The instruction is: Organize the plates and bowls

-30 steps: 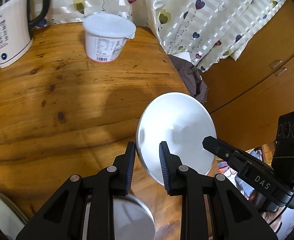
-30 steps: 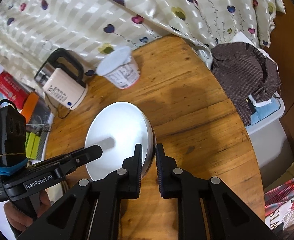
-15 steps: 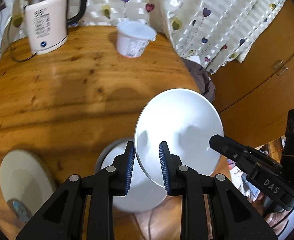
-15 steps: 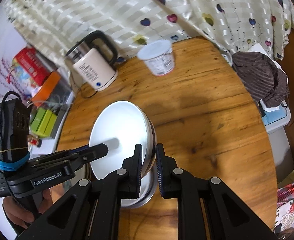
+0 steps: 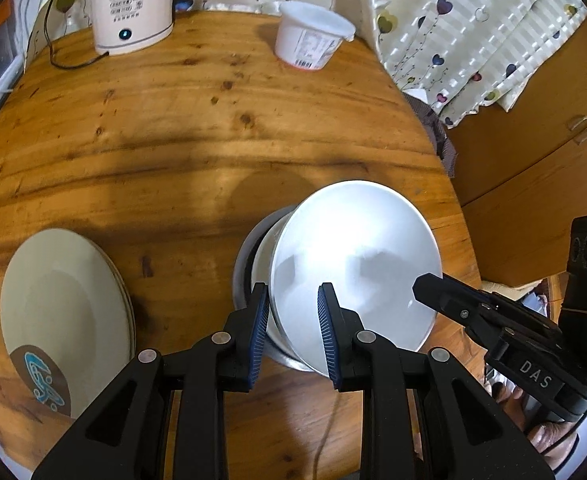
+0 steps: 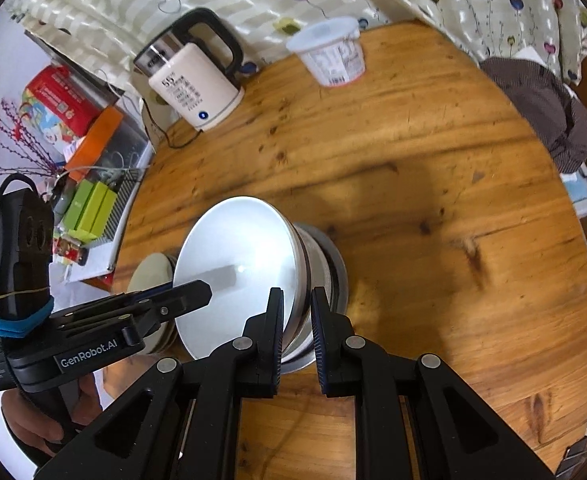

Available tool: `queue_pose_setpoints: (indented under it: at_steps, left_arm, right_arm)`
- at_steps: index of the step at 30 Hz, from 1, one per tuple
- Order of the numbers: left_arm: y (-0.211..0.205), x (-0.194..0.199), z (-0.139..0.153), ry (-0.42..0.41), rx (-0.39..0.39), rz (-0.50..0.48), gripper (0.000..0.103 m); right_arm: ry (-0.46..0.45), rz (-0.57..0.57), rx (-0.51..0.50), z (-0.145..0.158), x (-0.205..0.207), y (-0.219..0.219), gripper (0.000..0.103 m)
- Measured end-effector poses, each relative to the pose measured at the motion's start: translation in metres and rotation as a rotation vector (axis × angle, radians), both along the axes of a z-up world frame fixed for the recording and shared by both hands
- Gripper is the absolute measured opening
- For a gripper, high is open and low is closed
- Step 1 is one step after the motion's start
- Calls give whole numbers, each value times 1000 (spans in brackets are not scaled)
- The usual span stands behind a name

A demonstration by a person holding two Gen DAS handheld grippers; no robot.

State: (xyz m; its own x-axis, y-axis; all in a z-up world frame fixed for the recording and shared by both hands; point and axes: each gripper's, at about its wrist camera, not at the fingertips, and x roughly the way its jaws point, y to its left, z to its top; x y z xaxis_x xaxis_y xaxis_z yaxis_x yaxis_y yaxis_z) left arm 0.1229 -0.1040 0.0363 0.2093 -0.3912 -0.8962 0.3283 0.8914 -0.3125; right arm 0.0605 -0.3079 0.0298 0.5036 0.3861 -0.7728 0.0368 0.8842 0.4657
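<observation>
A steel bowl (image 5: 357, 264) is held tilted by both grippers, just above another steel bowl (image 5: 249, 256) that stands on the round wooden table (image 5: 173, 140). My left gripper (image 5: 293, 312) straddles its left rim, with the jaws a little apart. My right gripper (image 6: 296, 320) is shut on the bowl's right rim (image 6: 299, 280). The lower bowl (image 6: 333, 264) shows under it in the right wrist view. A stack of cream plates (image 5: 61, 312) lies at the left.
A white kettle (image 5: 133, 4) with its cord and a white plastic tub (image 5: 311, 36) stand at the table's far edge. A heart-print curtain (image 5: 453, 20) hangs behind. Boxes and clutter (image 6: 73, 128) sit beyond the table's left edge. Clothes (image 6: 549, 116) lie off the right edge.
Both grippers have carried the bowl back and down over the other bowl. The kettle and the plate stack have come into view.
</observation>
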Motion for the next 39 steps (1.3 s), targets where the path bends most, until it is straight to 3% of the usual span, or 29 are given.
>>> queue_pose_setpoints:
  at_steps: [19,28,39]
  left_arm:
    - [2,-1,-7,-16,4,-18,25]
    - [8,-5,-2,-47,-41,-9,25]
    - [11,-9,-5,-66,-56,-12,25]
  right_arm:
    - [24,15,-53,-11,7,5,18]
    - [-2,14,-69,-6,6,6,18]
    - [-13,22,-68,-9,4,5,12]
